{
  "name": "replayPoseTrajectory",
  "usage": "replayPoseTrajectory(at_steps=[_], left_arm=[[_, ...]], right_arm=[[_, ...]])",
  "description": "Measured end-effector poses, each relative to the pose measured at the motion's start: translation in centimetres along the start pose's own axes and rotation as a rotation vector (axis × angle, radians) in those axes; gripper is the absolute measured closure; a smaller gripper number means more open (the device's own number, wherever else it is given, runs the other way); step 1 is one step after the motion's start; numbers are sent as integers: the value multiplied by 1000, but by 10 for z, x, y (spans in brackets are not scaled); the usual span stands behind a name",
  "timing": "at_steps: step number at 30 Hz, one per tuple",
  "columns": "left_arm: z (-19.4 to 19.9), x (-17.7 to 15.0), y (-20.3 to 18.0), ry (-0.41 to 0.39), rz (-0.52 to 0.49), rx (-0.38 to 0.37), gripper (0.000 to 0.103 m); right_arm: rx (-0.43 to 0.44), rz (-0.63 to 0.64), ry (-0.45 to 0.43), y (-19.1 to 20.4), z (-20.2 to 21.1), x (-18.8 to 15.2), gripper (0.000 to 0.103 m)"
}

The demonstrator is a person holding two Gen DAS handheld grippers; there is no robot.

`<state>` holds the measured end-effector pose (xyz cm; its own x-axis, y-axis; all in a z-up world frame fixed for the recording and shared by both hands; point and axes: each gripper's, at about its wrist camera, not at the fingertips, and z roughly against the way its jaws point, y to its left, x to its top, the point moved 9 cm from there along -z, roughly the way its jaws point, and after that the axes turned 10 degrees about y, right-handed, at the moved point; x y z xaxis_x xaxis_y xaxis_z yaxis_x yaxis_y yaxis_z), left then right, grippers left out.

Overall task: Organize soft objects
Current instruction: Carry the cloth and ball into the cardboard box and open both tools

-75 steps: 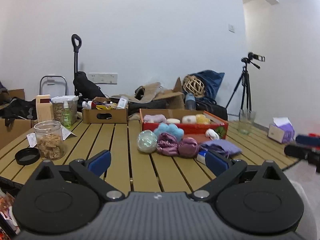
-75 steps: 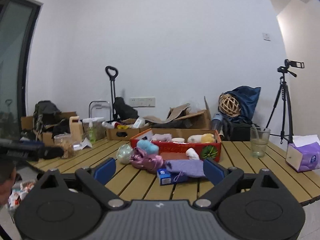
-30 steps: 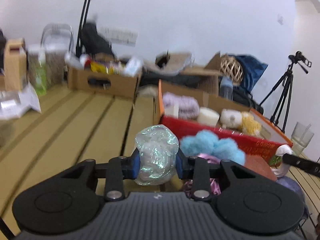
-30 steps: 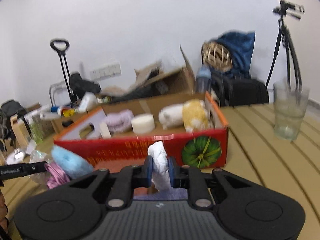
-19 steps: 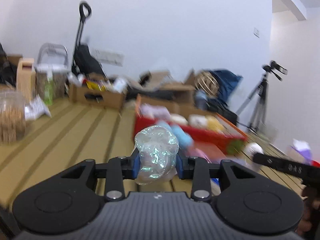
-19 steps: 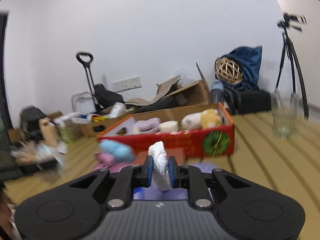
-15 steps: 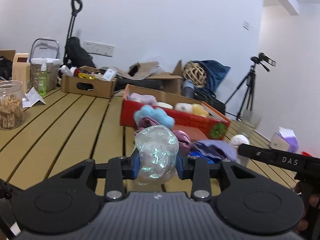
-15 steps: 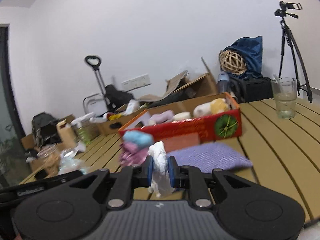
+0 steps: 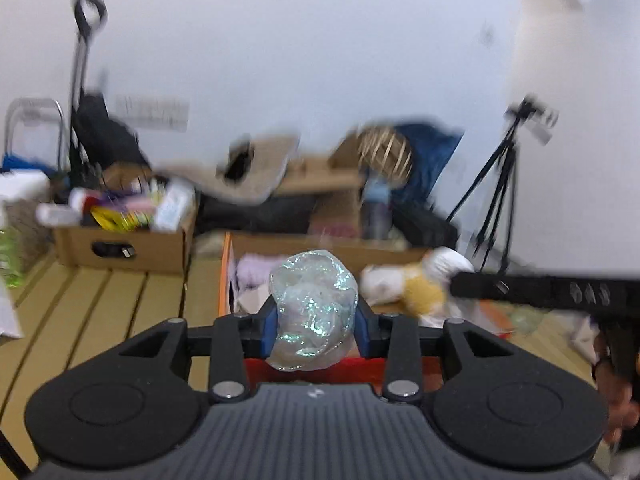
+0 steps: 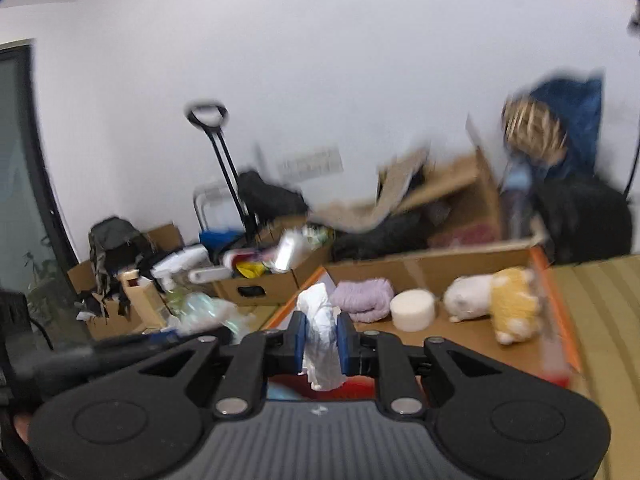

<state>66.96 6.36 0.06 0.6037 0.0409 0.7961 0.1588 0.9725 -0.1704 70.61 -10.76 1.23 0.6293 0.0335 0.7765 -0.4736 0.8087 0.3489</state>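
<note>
My left gripper (image 9: 314,320) is shut on a crumpled iridescent ball (image 9: 314,300), held just above the front wall of the red cardboard box (image 9: 360,368). My right gripper (image 10: 322,338) is shut on a white soft wad (image 10: 320,320), also over the near edge of the box (image 10: 440,268). Inside the box lie a lilac yarn bundle (image 10: 364,294), a white round puff (image 10: 412,308), a white plush (image 10: 468,294) and a yellow plush (image 10: 514,304). In the left wrist view the white wad (image 9: 446,262) shows at the tip of the other gripper, to the right. Both views are blurred.
A brown carton of bottles (image 9: 120,244) stands left of the red box on the slatted wooden table (image 9: 100,312). Behind are folded cardboard, a wicker ball (image 9: 384,152), a blue bag and a tripod (image 9: 500,196). A hand (image 9: 616,400) shows at the right edge.
Both grippers have swung from the table's near side forward and upward to the red box's front edge. Each still holds its object.
</note>
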Motion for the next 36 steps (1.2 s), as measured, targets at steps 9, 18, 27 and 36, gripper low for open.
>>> replayPoseTrajectory(at_steps=[9,18,27,36], left_arm=[[-88,11,31,134,-99,54,41],[-39,39,38,11,-52,37,36],[115,12,14,-210,-33,87,18],[237,-82,-35,-298,-104,129,15]], right_arm=[[69,-292,397,-67,-199,31,62],[-43,-160,302,-57,-144,54,51],[-99,-35,51,-17,60,44,38],[-186,84,-15,19,184,-81,31]])
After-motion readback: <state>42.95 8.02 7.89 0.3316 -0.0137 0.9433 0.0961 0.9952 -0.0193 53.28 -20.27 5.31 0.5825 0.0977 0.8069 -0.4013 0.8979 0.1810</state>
